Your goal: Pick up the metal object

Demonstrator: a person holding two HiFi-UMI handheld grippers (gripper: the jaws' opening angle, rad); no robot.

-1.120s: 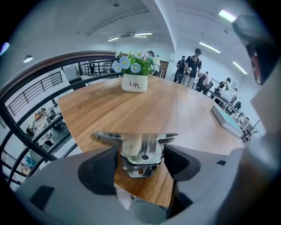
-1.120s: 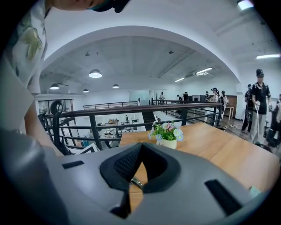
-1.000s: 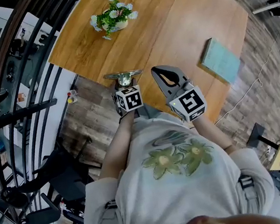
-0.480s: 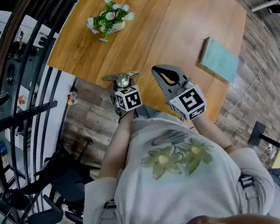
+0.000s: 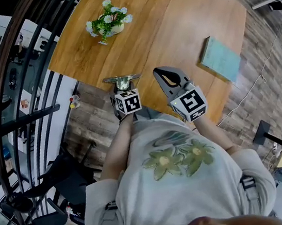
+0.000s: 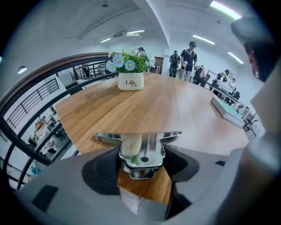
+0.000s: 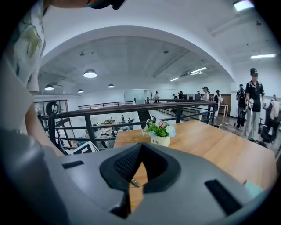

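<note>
The metal object (image 5: 122, 79), a shiny bracket with a wide flat top bar, is at the near edge of the wooden table (image 5: 170, 22). In the left gripper view the bracket (image 6: 141, 151) fills the gap between the black pads. My left gripper (image 5: 123, 84) is closing, and both pads touch the bracket's sides. My right gripper (image 5: 160, 72) hovers just to the right over the table edge. It is shut, with its tips together and nothing in it (image 7: 140, 147).
A white pot of flowers (image 5: 107, 23) stands at the table's far left. A teal book (image 5: 220, 59) lies near the right edge. A dark curved railing (image 5: 30, 99) runs along the left, with a drop beyond it. People (image 6: 189, 52) stand beyond the table.
Both grippers stay almost where they were. The bracket stays between the left jaws. The head view has drifted slightly, so the flower pot sits a little higher and further left.
</note>
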